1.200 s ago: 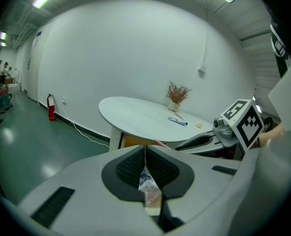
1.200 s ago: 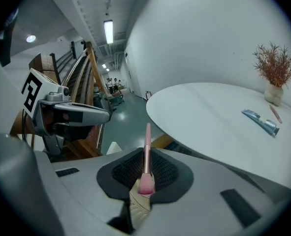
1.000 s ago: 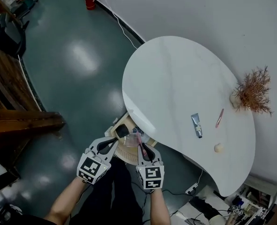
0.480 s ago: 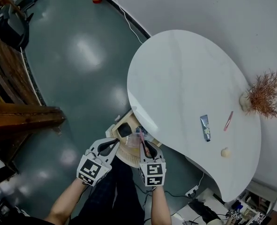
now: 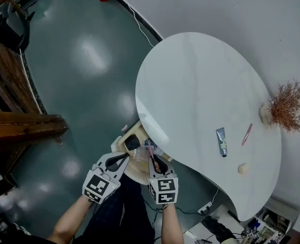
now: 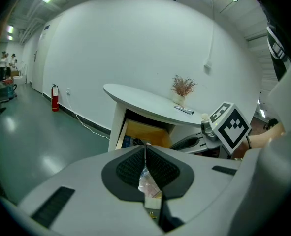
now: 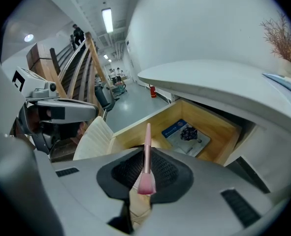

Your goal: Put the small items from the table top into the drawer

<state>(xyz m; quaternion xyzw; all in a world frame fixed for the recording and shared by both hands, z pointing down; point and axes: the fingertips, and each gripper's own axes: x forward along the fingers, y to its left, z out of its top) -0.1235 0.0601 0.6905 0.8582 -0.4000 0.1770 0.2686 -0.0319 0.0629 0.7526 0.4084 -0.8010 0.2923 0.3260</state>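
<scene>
My left gripper (image 5: 124, 157) is shut on a small translucent pinkish packet (image 6: 148, 180), pinched between its pads. In my right gripper (image 5: 151, 158) a slim pink stick (image 7: 146, 154) is clamped, its tip pointing out over the open wooden drawer (image 7: 211, 127). Both grippers hang side by side just in front of that drawer (image 5: 125, 138), which sticks out from under the white table (image 5: 190, 85). On the table top lie a grey tube (image 5: 221, 141), another pink stick (image 5: 246, 134) and a small beige round item (image 5: 242, 169).
A blue booklet (image 7: 184, 134) lies in the drawer beside a black item (image 5: 132, 142). A cream ribbed seat (image 5: 135, 171) sits under the grippers. A dried plant in a vase (image 5: 286, 105) stands at the table's far right by the white wall. Dark wooden stairs (image 5: 18, 126) lie left.
Both grippers have sunk a little toward the open drawer, each keeping hold of its item. The head view has shifted slightly.
</scene>
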